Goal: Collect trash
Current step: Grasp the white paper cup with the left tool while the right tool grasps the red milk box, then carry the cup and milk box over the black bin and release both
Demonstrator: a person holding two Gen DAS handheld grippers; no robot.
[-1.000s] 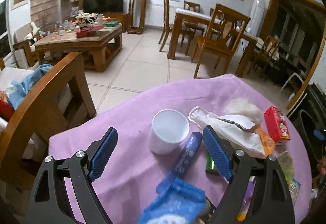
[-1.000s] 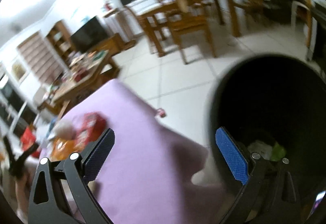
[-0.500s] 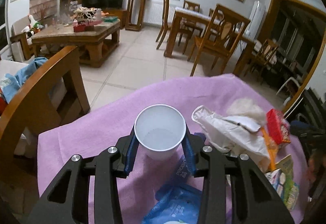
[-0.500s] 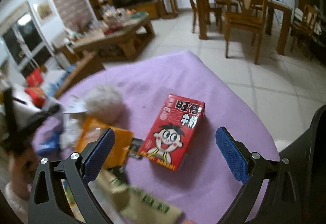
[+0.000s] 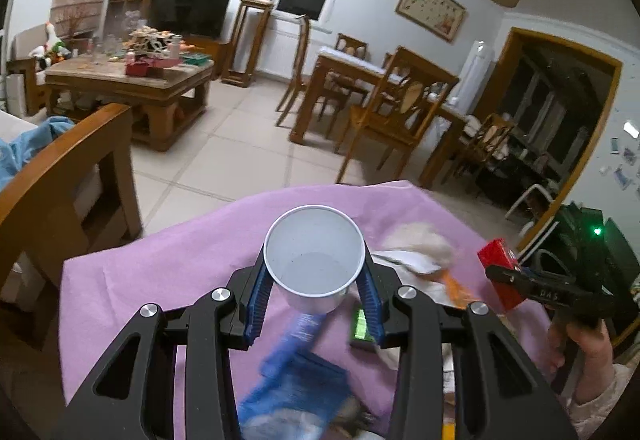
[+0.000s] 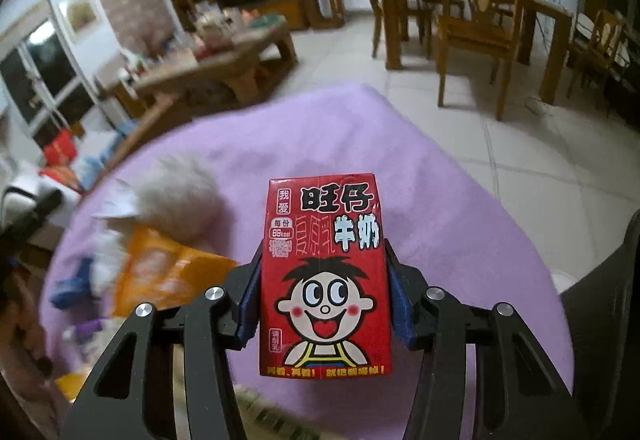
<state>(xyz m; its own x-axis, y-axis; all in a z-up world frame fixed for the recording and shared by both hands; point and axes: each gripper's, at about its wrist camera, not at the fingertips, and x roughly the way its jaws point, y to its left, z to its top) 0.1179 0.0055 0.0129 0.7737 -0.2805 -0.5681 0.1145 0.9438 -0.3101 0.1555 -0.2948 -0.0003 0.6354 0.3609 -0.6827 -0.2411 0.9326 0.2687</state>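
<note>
**Cup and milk carton both gripped over the purple desk**

On the purple-covered desk, the left gripper has its blue fingers pressed on either side of a white paper cup; they have just closed in on it. The cup stands upright, mouth open to the camera, above a blue wrapper and a small green packet. Just right of the cup lie crumpled white paper and an orange wrapper.

Farther right, the right gripper has just drawn its fingers in against the two sides of a red milk carton, its cartoon face turned to the camera. From the left wrist view the same carton shows near the desk's right edge, with a hand behind it.
</note>
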